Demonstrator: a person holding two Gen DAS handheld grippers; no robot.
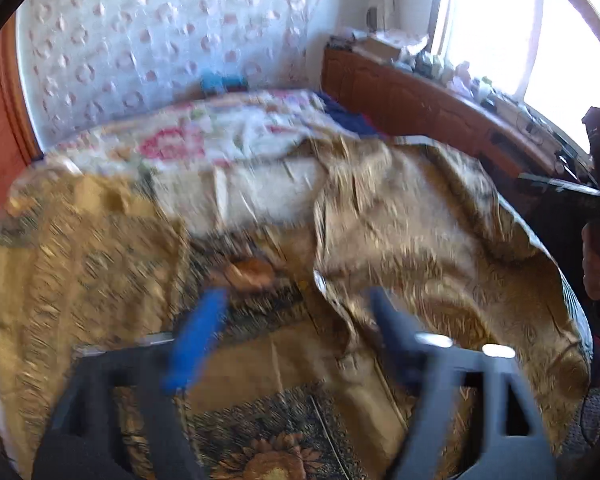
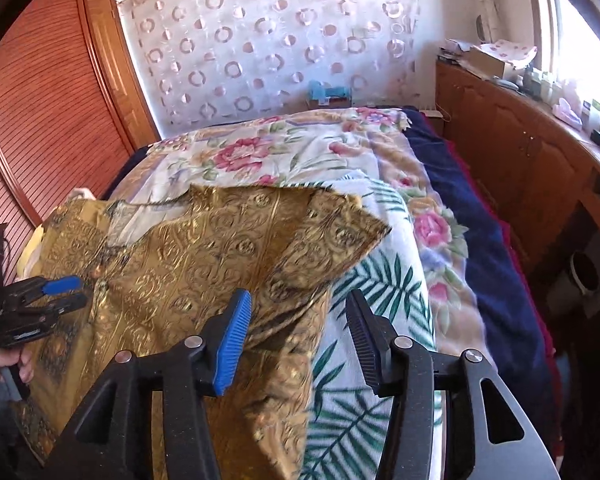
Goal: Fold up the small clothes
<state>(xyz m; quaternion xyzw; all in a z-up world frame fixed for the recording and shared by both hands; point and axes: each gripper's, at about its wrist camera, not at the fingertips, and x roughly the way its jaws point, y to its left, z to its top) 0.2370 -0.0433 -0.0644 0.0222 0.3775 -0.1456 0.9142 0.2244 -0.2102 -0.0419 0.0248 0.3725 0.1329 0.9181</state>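
my right tongs [image 2: 296,340] stand apart, nothing clamped; the gold cloth [image 2: 204,256] lies on the bed [image 2: 480,240], its edge just under my blue pad. my left tongs [image 1: 296,336] are apart too, empty, over the same cloth. to fold well i'd smooth the rumpled flap flat first — then pinch a corner each side and carry it over evenly.

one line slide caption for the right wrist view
Open right gripper over a gold patterned cloth on a palm-leaf sheet.
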